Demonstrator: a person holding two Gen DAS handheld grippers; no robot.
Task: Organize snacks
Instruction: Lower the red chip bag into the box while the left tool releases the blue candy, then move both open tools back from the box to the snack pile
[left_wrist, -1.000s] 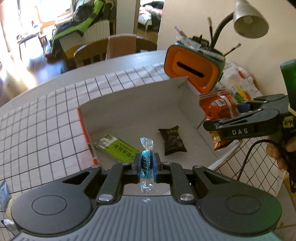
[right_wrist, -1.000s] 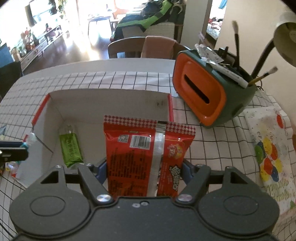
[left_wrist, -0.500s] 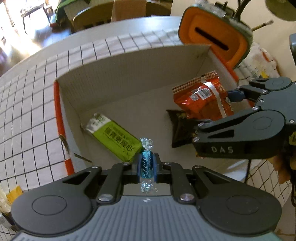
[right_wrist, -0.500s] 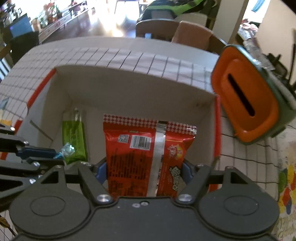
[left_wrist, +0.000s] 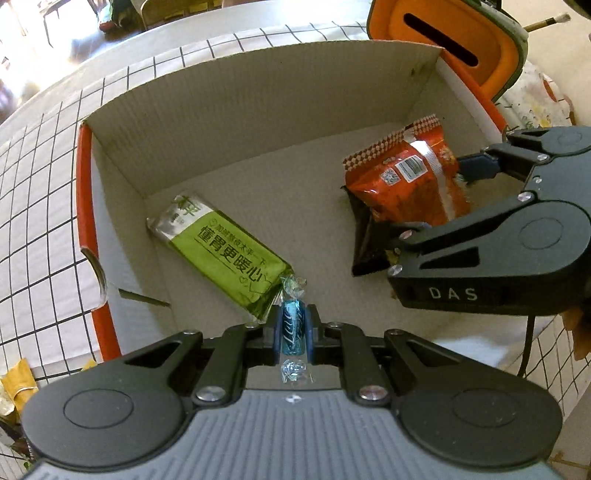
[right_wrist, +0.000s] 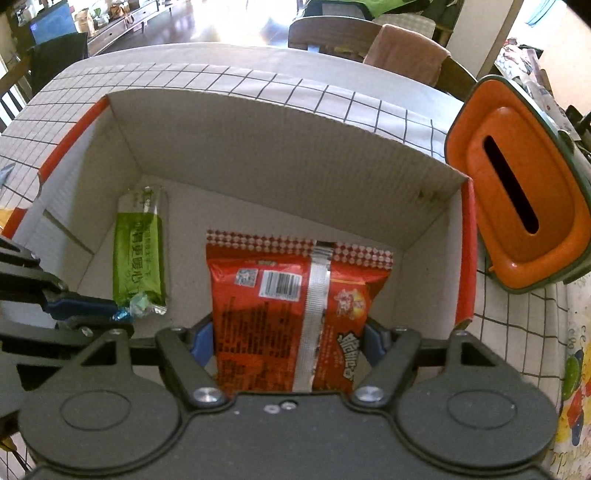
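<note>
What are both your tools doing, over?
Left tool shut on blue candy. Right tool shut on red snack bag. Both over cardboard box; green packet inside.

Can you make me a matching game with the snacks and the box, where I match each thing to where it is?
Things:
1. blue candy
2. red snack bag
3. green packet
4. dark packet

Places:
A. lying flat on the floor of the cardboard box, nobody holding it
B. pinched in the left gripper
C. partly hidden under the red bag in the left wrist view
D. held in the right gripper

Pairs: 1-B, 2-D, 3-A, 4-C
</note>
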